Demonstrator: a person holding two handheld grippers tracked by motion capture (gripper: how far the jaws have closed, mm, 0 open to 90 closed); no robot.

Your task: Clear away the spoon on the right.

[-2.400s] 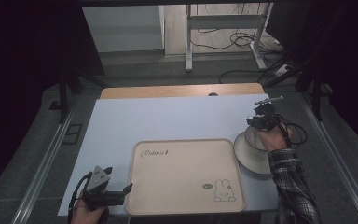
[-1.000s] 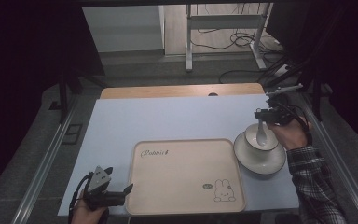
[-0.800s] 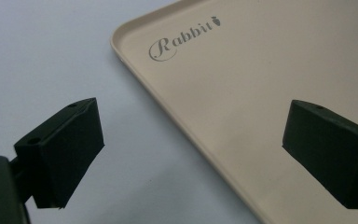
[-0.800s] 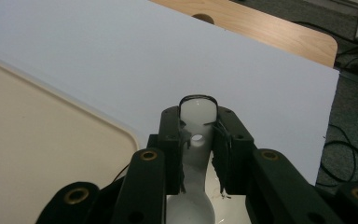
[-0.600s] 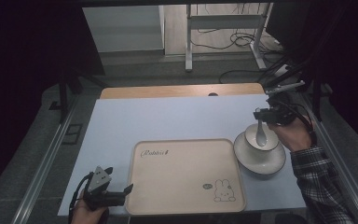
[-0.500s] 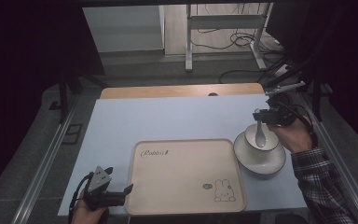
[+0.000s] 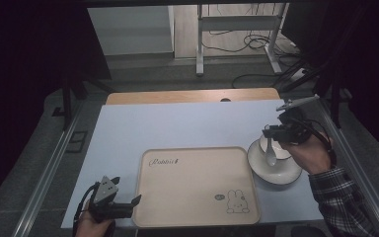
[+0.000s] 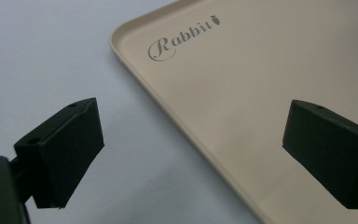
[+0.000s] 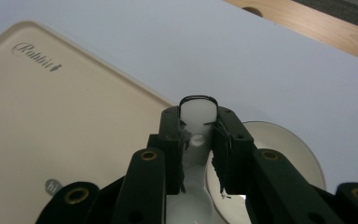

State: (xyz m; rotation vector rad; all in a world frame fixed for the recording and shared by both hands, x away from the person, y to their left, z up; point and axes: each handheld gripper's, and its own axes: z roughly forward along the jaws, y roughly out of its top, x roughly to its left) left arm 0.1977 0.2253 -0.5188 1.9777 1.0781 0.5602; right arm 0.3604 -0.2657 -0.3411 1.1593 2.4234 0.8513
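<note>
A white spoon (image 7: pixel 271 157) hangs bowl-down from my right gripper (image 7: pixel 269 134), just above a white round dish (image 7: pixel 276 170) at the table's right side. In the right gripper view the jaws are shut on the spoon's handle (image 9: pixel 196 109), with the dish (image 9: pixel 289 149) behind and to the right. A beige tray (image 7: pixel 197 185) printed with a rabbit lies at the middle front. My left gripper (image 7: pixel 133 201) rests at the tray's near left corner. It stands open, one jaw over the table and the other over the tray's rim (image 8: pixel 168 116), with nothing held.
The pale blue tabletop (image 7: pixel 177 123) stretches bare behind the tray. A wooden strip (image 7: pixel 192 95) runs along its far edge. Metal rails (image 7: pixel 49 168) flank both sides. Desk legs and cables lie on the floor beyond.
My right gripper has lifted the spoon off the dish, and over the last second has drifted slightly left and toward the near edge. The left gripper has not moved.
</note>
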